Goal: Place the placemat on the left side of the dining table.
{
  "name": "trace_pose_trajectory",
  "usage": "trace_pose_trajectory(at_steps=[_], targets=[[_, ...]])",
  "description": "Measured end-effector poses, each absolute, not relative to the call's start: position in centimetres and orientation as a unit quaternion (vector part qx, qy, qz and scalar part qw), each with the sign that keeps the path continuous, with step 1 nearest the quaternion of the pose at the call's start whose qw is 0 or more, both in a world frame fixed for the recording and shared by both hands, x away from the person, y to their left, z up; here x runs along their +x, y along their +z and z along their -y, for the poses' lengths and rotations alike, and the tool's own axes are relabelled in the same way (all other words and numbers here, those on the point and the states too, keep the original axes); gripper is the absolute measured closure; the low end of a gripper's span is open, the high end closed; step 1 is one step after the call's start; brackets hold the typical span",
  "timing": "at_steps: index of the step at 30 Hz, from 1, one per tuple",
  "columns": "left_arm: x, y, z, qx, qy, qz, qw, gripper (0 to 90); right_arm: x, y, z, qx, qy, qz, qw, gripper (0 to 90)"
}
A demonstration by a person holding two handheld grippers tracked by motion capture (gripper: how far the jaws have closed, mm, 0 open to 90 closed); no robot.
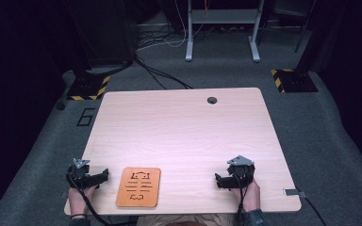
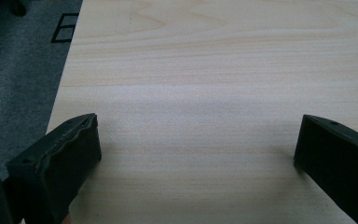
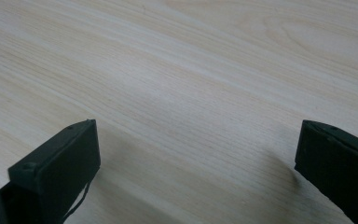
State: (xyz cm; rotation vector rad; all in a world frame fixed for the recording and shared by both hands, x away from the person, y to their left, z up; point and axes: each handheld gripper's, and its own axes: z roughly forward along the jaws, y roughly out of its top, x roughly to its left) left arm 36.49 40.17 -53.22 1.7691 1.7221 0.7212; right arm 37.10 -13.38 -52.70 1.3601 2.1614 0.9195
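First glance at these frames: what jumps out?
The orange board with dark cut-out markings lies flat at the near edge of the pale wooden table, just right of the left claw. The right claw rests farther right along that edge. Both claws' jaws stand wide apart over bare wood, holding nothing.

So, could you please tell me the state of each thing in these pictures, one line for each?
left gripper: open, nothing between its jaws, resting low at the table's near left edge.
right gripper: open, nothing between its jaws, near the table's front right.
orange board: lying flat on the table beside the left gripper, untouched.
table: wooden top, cable hole at the far edge.
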Motion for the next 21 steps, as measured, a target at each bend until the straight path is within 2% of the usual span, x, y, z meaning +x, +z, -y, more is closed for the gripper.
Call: trace_pose_trajectory(at_steps=[10, 21], targets=[[36.6, -53.2, -40.2, 0.660, 0.269, -0.642, 0.282, 0.2, 37.0, -51.4, 11.8, 0.469, 0.366, -0.783, 0.181, 0.0], [36.6, -53.2, -40.2, 0.660, 0.269, -0.642, 0.282, 0.2, 37.1, -50.5, 8.2, 0.426, 0.382, -0.807, 0.149, 0.0]])
